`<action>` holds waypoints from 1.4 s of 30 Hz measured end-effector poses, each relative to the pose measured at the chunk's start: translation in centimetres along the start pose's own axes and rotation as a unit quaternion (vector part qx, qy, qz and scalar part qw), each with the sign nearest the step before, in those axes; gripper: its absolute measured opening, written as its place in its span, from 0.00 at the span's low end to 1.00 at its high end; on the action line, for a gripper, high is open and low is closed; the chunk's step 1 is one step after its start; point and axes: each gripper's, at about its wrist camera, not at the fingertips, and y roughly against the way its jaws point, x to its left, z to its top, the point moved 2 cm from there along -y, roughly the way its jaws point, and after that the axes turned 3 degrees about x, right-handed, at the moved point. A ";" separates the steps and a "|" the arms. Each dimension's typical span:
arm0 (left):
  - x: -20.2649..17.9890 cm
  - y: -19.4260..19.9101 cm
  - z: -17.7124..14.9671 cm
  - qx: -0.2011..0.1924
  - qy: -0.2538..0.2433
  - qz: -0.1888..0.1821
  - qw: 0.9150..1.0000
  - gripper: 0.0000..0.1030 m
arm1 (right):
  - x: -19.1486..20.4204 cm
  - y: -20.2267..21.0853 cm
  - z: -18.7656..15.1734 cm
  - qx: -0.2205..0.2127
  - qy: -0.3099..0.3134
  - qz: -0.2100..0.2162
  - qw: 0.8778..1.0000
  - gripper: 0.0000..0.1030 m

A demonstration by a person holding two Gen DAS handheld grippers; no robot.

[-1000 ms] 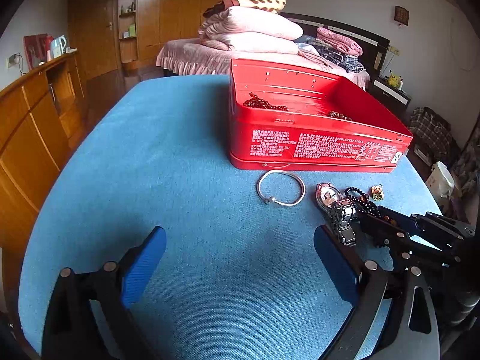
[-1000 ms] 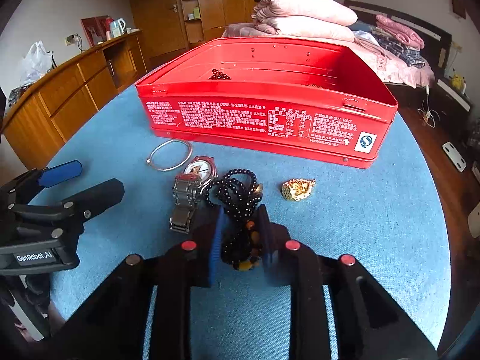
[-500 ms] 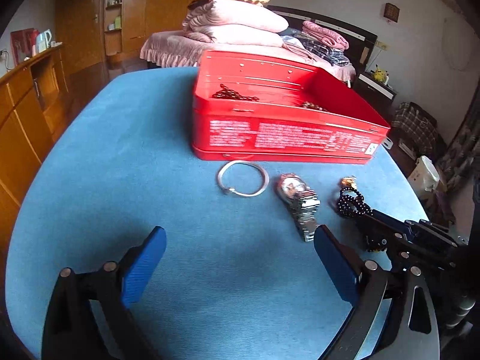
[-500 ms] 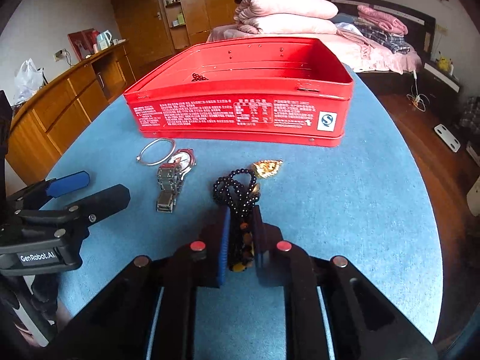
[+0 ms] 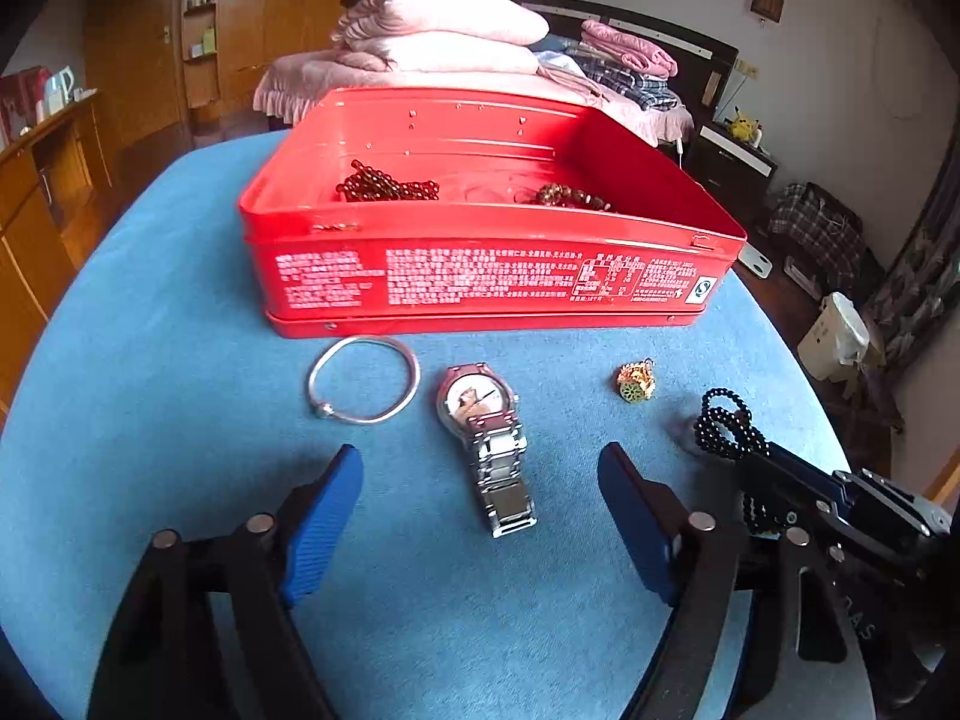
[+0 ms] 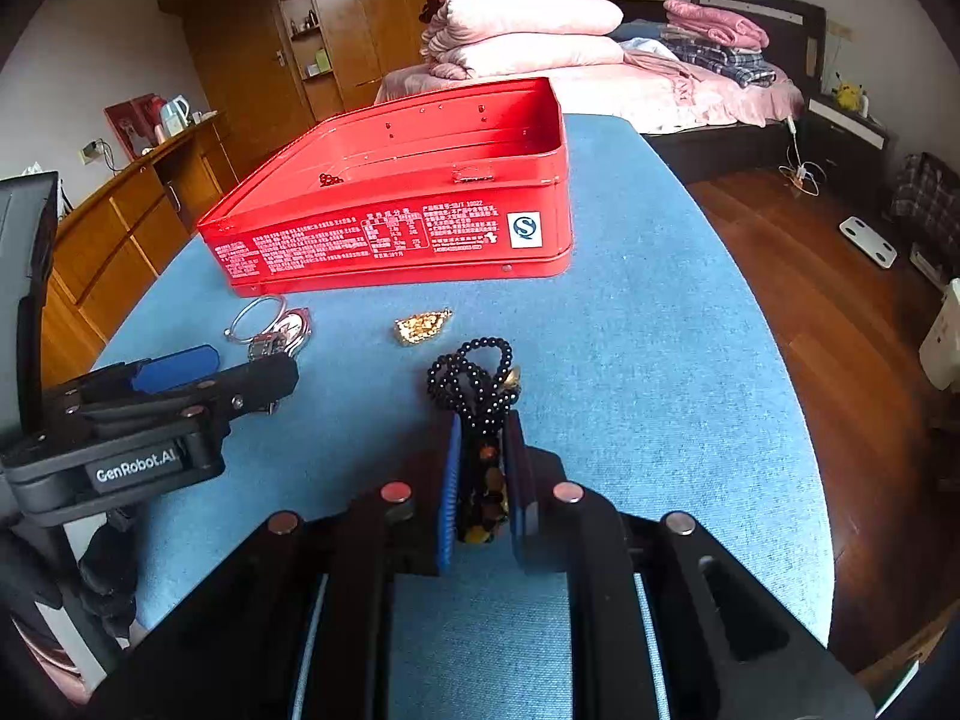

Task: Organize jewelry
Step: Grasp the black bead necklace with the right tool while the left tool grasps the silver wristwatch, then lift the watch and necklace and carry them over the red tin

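Observation:
A silver-banded watch (image 5: pixel 480 402) lies on the blue table (image 5: pixel 150 330), its band between the blue pads of my left gripper (image 5: pixel 478 456). Those jaws are closing and the pads stand clear of the band. A silver bangle (image 5: pixel 362 378) is left of the watch and a gold pendant (image 5: pixel 635 381) is right of it. My right gripper (image 6: pixel 485 426) is shut on a black bead bracelet (image 6: pixel 474 372), whose loop hangs out past the fingertips, just above the cloth. The open red tin (image 5: pixel 480 282) behind holds dark red beads (image 5: pixel 387 186) and brown beads (image 5: pixel 570 197).
The table's right edge (image 6: pixel 750 330) drops to a wooden floor. A wooden cabinet (image 6: pixel 120 228) stands at the left, and a bed with folded pink bedding (image 5: pixel 444 42) is behind the tin. My left gripper (image 6: pixel 252 360) sits close to the right one's left.
The left gripper has slid right until the watch band lies between its fingers, and its jaws have narrowed. The right gripper has carried the black beads rightward, away from the watch and pendant.

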 end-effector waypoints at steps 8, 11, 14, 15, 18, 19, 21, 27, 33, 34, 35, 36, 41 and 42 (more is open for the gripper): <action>-0.9 -1.1 0.8 0.017 0.013 -0.012 1.000 0.50 | -1.2 -0.3 -0.2 -0.003 -0.013 0.012 1.000 0.13; -1.1 -1.4 1.1 0.018 0.011 -0.008 1.000 0.49 | -1.4 -0.4 -0.3 -0.005 -0.016 0.020 1.000 0.13; -1.4 -1.9 1.6 0.017 0.009 0.000 1.000 0.49 | -1.5 -0.4 -0.3 -0.005 -0.018 0.024 1.000 0.13; -1.3 -2.0 1.8 0.017 0.008 0.000 1.000 0.49 | -1.6 -0.4 -0.3 -0.006 -0.019 0.025 0.999 0.13; -1.3 -2.2 2.0 0.014 0.004 0.017 1.000 0.36 | -1.7 -0.5 -0.3 -0.005 -0.020 0.029 0.999 0.13; -1.1 -2.3 2.1 0.012 0.006 0.018 1.000 0.30 | -1.7 -0.4 -0.2 -0.004 -0.021 0.030 0.999 0.13; -0.7 -2.2 2.3 0.014 0.012 0.004 1.000 0.30 | -1.8 -0.4 -0.2 -0.004 -0.022 0.031 0.999 0.13; -0.3 -1.5 1.7 0.016 0.005 -0.011 1.000 0.30 | -1.6 -0.4 -0.1 0.002 -0.020 0.030 0.999 0.14; 0.7 -0.1 0.0 0.021 -0.007 -0.027 0.999 0.30 | -1.7 -0.4 0.0 0.008 -0.019 0.030 0.999 0.16; 0.9 0.1 -0.2 0.022 -0.008 -0.026 0.999 0.30 | -1.6 -0.3 0.0 0.010 -0.017 0.030 0.999 0.18; 1.2 0.4 -0.5 0.023 -0.008 -0.024 0.999 0.30 | -1.6 -0.3 0.0 0.010 -0.016 0.029 0.999 0.20; 1.6 0.7 -0.8 0.024 -0.005 -0.025 0.999 0.30 | -1.5 -0.3 0.0 0.011 -0.015 0.030 0.999 0.21; 1.8 1.0 -1.3 0.026 -0.007 -0.017 0.999 0.32 | -1.1 -0.4 0.0 0.013 -0.010 0.021 1.000 0.24; 1.7 0.9 -1.3 0.025 -0.008 -0.015 1.000 0.32 | -1.1 -0.4 0.0 0.013 -0.010 0.020 1.000 0.24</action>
